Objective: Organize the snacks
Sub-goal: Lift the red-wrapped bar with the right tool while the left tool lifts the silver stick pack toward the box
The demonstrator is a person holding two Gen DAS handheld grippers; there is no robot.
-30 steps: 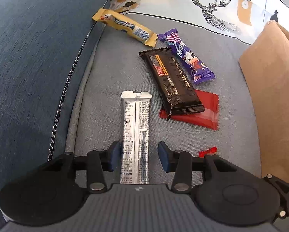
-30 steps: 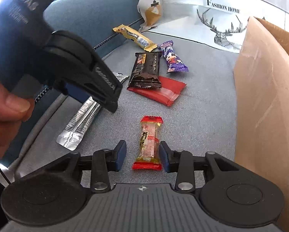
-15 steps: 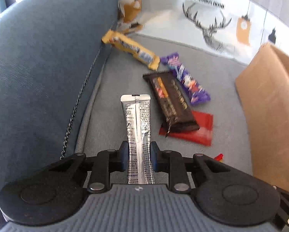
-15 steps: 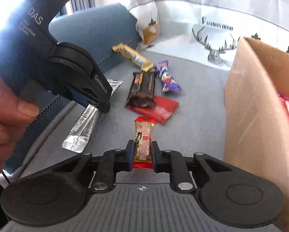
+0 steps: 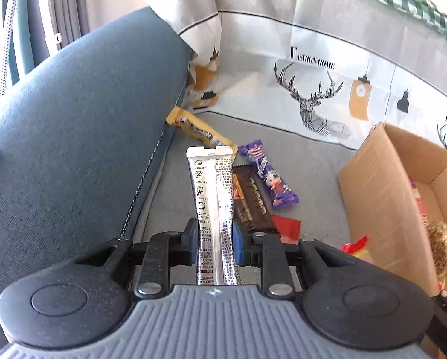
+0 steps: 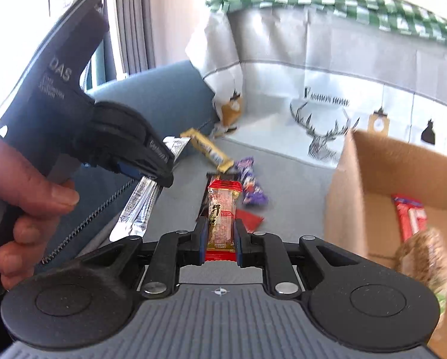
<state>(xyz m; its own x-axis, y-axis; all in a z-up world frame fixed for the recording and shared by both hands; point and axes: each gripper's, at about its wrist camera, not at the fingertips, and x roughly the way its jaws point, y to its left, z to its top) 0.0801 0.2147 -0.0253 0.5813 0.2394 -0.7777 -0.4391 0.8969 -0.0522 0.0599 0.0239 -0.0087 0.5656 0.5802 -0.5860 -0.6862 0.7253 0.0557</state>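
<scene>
We hold a gripper in each hand above the grey sofa seat (image 5: 313, 161). The left gripper (image 5: 214, 240) has its fingers pinching a silver stick sachet (image 5: 210, 191), blue pads pressed against both long edges of it; the sachet juts forward from the fingers, clear of the cushion. From the right wrist view the same sachet (image 6: 139, 206) slants down out of the left gripper (image 6: 151, 173), with the person's hand (image 6: 23, 197) wrapped round its handle.

The right gripper (image 6: 220, 239) has its fingers pinching a small snack in a clear wrapper with red ends (image 6: 222, 215) — held upright between the pads, lifted off the seat.

Four snacks lie on the seat ahead. A yellow bar (image 5: 199, 130) sits at the back left corner, against the blue armrest (image 5: 82, 137). A purple packet (image 5: 268, 176) lies just beside it toward the middle, next to a dark brown bar (image 5: 253, 206) whose near end rests on a flat red packet (image 5: 286, 227). The sachet hides part of the brown bar in the left wrist view.

A brown cardboard box (image 6: 352, 197) stands open at the right edge of the seat. Inside it we see a red and white packet (image 6: 411, 215) and a brownish bagged item (image 6: 423, 257), blurred — we cannot tell what it is. A white cloth printed with a deer (image 5: 316, 101) covers the sofa back behind everything.
</scene>
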